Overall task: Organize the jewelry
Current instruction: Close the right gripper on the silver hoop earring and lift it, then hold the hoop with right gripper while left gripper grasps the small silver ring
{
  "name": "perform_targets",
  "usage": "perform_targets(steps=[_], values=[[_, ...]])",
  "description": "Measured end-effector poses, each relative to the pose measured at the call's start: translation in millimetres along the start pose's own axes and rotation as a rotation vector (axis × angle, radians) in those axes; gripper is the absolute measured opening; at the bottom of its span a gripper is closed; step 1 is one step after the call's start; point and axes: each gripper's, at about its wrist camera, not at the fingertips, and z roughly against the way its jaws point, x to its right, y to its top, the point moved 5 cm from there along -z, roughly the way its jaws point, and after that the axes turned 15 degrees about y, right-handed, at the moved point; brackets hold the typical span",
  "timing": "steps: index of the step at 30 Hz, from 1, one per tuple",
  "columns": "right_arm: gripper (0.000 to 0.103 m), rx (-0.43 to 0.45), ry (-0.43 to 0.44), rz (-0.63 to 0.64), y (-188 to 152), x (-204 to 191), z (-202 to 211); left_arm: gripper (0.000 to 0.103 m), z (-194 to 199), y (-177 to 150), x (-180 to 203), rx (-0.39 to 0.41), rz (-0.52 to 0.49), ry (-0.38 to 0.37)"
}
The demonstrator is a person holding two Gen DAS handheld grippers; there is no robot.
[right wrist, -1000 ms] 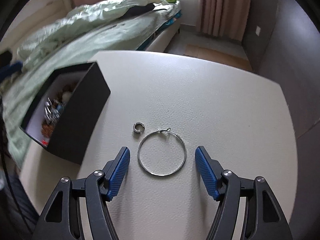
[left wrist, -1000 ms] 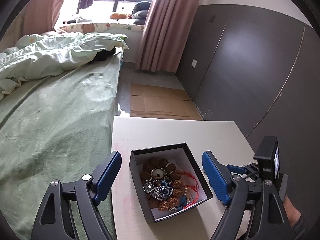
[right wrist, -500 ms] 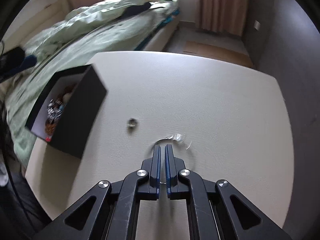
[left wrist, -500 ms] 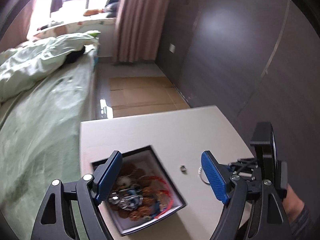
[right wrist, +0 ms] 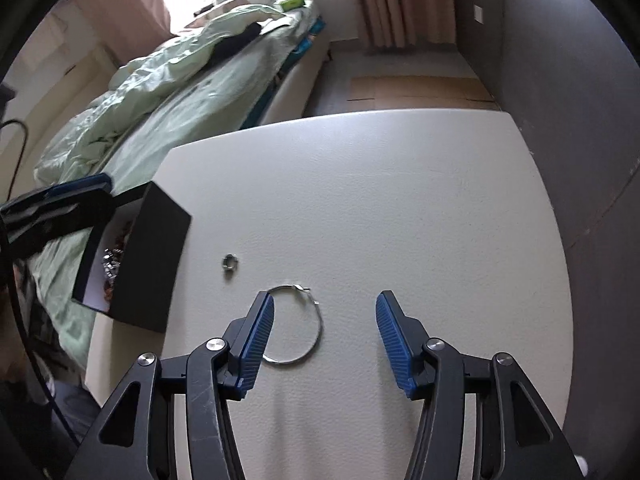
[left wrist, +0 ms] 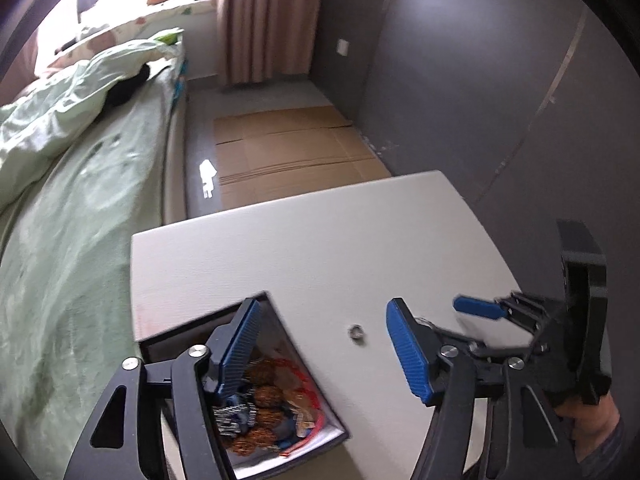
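Note:
A black jewelry box (left wrist: 280,420) holding beads and bracelets sits at the white table's left edge; it also shows in the right wrist view (right wrist: 156,272). A small silver ring (left wrist: 355,331) lies on the table beside it and shows in the right wrist view (right wrist: 230,262). A large thin silver hoop (right wrist: 304,332) lies flat on the table, partly under my right gripper's left finger. My right gripper (right wrist: 324,340) is open and empty above the hoop. My left gripper (left wrist: 324,356) is open and empty, its left finger over the box.
The white table (right wrist: 380,200) stands against a dark grey wall (left wrist: 480,80). A bed with green bedding (left wrist: 80,200) runs along the table's left side. Flattened cardboard (left wrist: 288,148) lies on the floor beyond the table.
My right gripper was shut over the hoop half a second ago and has opened again; the hoop lies on the table, shifted slightly left. My left gripper has moved right over the box.

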Motion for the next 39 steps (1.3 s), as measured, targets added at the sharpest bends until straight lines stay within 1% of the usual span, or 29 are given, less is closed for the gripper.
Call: perform_targets(steps=[2,7,10,14,16,18,21,24,27,30,35,36,37,39], values=[[0.055,-0.023,-0.012,0.031,-3,-5,-6,0.062,-1,2,-12,-0.005,0.024,0.014],[0.055,-0.082,-0.039,0.128,-6,-24,-24,0.062,4,6,-28,-0.005,0.053,0.025],[0.057,-0.101,-0.074,0.174,-9,-31,-30,0.062,6,9,-27,-0.001,0.047,0.027],[0.058,-0.107,-0.130,0.224,-10,-36,-34,0.062,7,10,-25,-0.002,0.034,0.026],[0.054,-0.115,-0.172,0.272,-13,-41,-36,0.062,6,12,-23,-0.008,0.032,0.027],[0.052,-0.118,-0.156,0.261,-14,-40,-34,0.062,4,13,-23,-0.017,0.035,0.023],[0.051,-0.132,-0.159,0.276,-16,-42,-34,0.062,-2,16,-19,-0.030,0.031,0.019],[0.050,-0.142,-0.147,0.259,-17,-40,-31,0.062,-5,16,-10,-0.045,0.013,0.012],[0.050,-0.137,-0.163,0.226,-17,-32,-23,0.062,-8,16,7,-0.057,-0.030,0.008],[0.050,-0.111,-0.156,0.178,-14,-23,-12,0.062,-13,15,23,-0.078,-0.066,0.002],[0.050,-0.075,-0.149,0.099,-11,-5,4,0.062,-28,9,43,-0.141,-0.112,0.014],[0.050,-0.062,-0.145,0.081,-11,-1,8,0.059,-32,8,45,-0.156,-0.115,0.019],[0.050,-0.050,-0.139,0.062,-10,3,13,0.053,-35,7,46,-0.166,-0.117,0.022],[0.050,-0.034,-0.132,0.033,-10,10,21,0.049,-42,4,50,-0.199,-0.120,0.021]])
